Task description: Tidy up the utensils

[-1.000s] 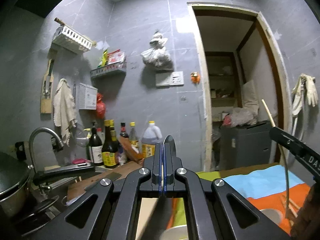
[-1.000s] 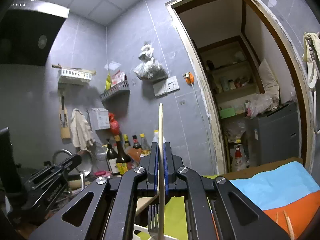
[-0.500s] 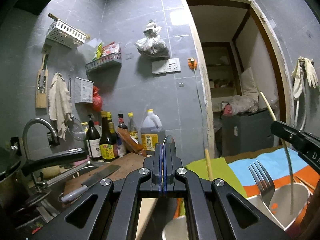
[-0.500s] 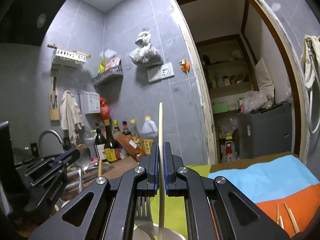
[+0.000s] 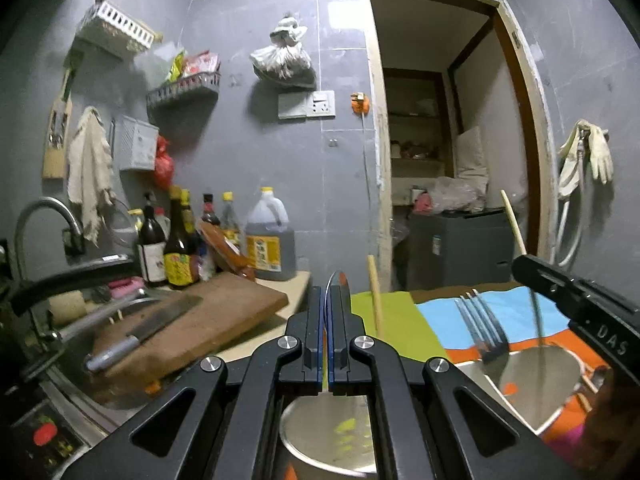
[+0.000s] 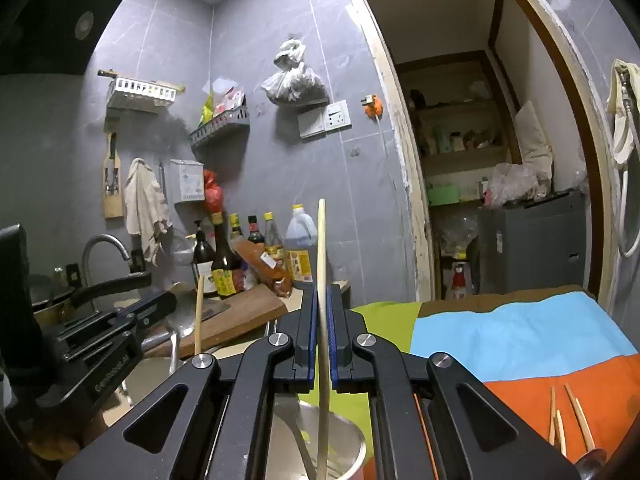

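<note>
Both pairs of jaws are clenched; the left gripper [image 5: 327, 312] pinches a thin metal spoon [image 5: 335, 280] above a steel cup [image 5: 320, 436], the right gripper [image 6: 321, 312] clamps an upright chopstick [image 6: 321, 248] whose lower end dips into another steel cup [image 6: 352, 452]. Loose chopsticks [image 6: 568, 416] lie on the orange cloth [image 6: 520, 400]; a fork [image 5: 482, 328] stands in the right-hand cup.

Table draped in a patchwork cloth [image 6: 520, 340] of green, blue and orange, with loose chopsticks [image 6: 568, 416] lying on the orange patch and steel cups [image 5: 332, 436] standing on it; beside it, a wooden cutting board [image 5: 208, 320] bearing a knife [image 5: 140, 338].
</note>
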Demonstrator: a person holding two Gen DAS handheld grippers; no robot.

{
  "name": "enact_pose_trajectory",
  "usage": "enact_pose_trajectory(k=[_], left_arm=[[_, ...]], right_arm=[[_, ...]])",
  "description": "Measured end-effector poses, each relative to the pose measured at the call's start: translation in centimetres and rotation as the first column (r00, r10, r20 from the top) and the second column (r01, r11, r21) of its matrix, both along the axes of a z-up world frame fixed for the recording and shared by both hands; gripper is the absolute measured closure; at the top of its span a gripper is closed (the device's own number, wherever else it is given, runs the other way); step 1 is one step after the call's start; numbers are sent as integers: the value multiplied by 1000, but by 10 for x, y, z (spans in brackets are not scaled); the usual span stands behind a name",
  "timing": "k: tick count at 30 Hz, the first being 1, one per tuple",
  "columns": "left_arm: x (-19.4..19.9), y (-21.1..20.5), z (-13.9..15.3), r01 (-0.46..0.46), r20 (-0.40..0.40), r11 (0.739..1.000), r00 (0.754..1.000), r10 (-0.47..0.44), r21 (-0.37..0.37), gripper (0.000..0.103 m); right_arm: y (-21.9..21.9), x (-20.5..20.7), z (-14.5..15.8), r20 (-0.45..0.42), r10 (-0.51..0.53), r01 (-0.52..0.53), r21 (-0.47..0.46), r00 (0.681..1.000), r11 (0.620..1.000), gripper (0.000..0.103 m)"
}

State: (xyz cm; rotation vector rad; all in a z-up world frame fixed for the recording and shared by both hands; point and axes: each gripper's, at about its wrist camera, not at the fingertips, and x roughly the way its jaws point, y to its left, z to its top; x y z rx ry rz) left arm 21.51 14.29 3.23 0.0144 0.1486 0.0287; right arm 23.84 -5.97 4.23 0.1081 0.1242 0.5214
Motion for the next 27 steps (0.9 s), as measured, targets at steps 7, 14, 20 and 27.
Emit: enact_pose_trajectory(k=[7, 14, 20, 27], left_arm=[[-3, 5, 4, 61, -57, 995, 996, -65, -80, 101], [-9, 9, 11, 97, -90, 985, 990, -111, -144, 98], [-14, 6, 21, 119, -79, 979, 988, -133, -167, 91], [-20, -7, 35, 154, -52, 969, 985, -167, -194, 70]], right_arm=[[-2, -1, -1, -32, 11, -11, -2, 999, 1000, 99], [-5, -5, 1, -39, 19, -19, -4, 999, 1000, 96], [-17, -13, 8, -25, 12, -12, 13, 1000, 1000, 80], [-43, -22, 25, 12, -27, 27, 8, 1000, 1000, 67]])
